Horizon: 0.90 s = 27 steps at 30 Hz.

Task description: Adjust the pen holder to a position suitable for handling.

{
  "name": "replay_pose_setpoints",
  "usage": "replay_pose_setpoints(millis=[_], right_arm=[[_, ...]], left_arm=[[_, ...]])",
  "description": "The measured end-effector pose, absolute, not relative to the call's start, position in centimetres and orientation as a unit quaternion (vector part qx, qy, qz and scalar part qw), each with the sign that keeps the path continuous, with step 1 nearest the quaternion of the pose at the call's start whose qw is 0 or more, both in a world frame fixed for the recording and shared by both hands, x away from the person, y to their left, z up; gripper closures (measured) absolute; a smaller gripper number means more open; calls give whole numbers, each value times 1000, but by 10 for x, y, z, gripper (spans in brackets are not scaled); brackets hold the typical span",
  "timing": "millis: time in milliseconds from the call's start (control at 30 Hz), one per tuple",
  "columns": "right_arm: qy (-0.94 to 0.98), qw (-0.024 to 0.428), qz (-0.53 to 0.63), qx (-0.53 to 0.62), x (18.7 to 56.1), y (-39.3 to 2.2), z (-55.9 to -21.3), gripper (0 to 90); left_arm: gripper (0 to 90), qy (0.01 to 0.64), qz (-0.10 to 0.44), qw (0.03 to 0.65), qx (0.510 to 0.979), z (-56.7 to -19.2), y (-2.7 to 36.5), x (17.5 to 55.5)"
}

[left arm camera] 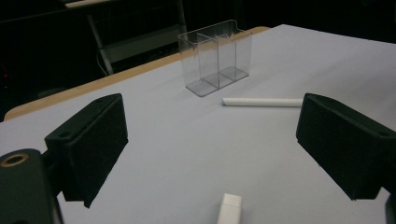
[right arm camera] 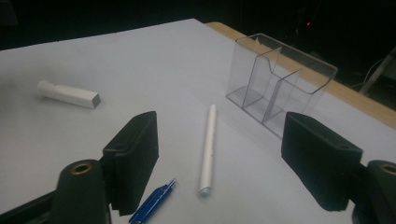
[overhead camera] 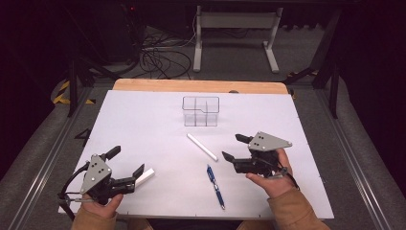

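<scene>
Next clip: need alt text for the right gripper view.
Two open black fingers frame a white pen lying on a white table, with nothing between them. A clear divided holder stands beyond, a blue pen lies near the left one, and a short white marker lies far left.

I'm seeing the organizer (overhead camera: 200, 111) sitting behind the long pen (overhead camera: 202, 147); the short marker (overhead camera: 145, 176) lying left, the clip pen (overhead camera: 216, 186) nearest me.

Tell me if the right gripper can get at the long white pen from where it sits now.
Probably yes. The right gripper sits beside the white pen, jaws apart with nothing between them, and the right gripper view shows bare table up to the pen. The blue pen lies off to the side, out of the way.
</scene>
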State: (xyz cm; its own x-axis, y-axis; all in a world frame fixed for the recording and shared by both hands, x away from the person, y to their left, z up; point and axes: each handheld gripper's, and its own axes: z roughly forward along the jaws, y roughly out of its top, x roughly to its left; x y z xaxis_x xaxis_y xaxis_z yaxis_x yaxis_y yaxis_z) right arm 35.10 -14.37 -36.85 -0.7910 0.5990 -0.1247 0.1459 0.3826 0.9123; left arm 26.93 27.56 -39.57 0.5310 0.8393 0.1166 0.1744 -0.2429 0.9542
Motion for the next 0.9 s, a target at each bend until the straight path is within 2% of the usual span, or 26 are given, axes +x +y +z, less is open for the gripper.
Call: replay_pose_setpoints(millis=[133, 200, 333, 733, 900], right_arm=[[800, 223, 504, 237, 351, -146, -366, 322], [803, 211, 500, 248, 352, -147, -366, 292], [800, 185, 502, 270, 353, -146, -368, 287], [832, 115, 436, 323, 356, -134, -363, 333], [843, 101, 401, 344, 356, -130, -363, 368]], left_arm=[[98, 354, 331, 503, 715, -395, 275, 269], [98, 355, 330, 503, 715, -395, 275, 269], [98, 356, 331, 503, 715, -395, 275, 269], [98, 357, 331, 502, 715, -395, 277, 269], [98, 357, 330, 502, 715, -395, 277, 269]])
